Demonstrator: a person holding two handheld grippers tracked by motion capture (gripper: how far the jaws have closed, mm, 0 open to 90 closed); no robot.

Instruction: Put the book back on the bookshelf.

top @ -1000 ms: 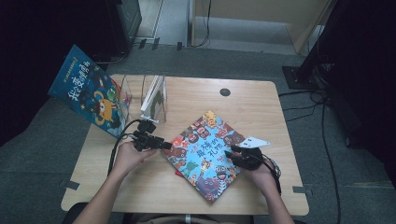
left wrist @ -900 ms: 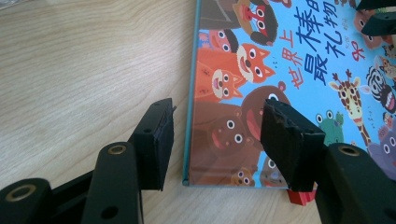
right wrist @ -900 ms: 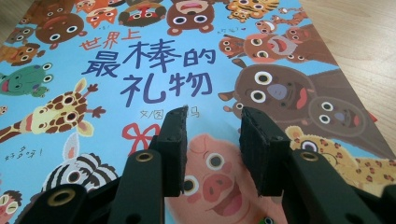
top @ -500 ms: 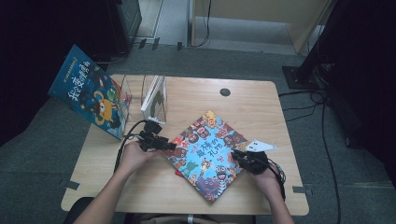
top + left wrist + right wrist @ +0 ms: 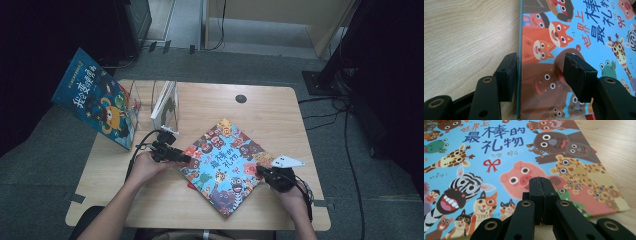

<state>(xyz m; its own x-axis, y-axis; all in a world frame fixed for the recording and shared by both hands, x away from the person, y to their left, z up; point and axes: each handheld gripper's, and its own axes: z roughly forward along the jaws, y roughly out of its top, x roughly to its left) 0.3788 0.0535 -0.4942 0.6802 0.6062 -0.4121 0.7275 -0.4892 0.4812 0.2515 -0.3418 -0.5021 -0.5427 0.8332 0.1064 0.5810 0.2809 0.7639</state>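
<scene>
Picture book lies flat on the wooden table, turned cornerwise, between the two hands. Cover is bright blue, crowded with cartoon animals: fox, bear, giraffe, zebra, pig, leopard, cats. Title reads 世界上最棒的礼物 in orange and dark blue characters, with a red ribbon bow beneath; small author line under it too fine to read beyond 文/图.

Left gripper sits at the book's left corner. In the left gripper view its jaws stand apart astride the cover's edge, one pad off the book over bare wood, the other over the brown bear; whether either pad touches the cover I cannot tell.

Right gripper rests at the book's right side, low over the cover near the pig. Its jaws have just been closing and are now clenched together, pads meeting, nothing between them.

A second book leans upright at the table's left edge, dark blue cover, large yellowish title 我会表演啦. Clear stand beside it holds a thin white book.
</scene>
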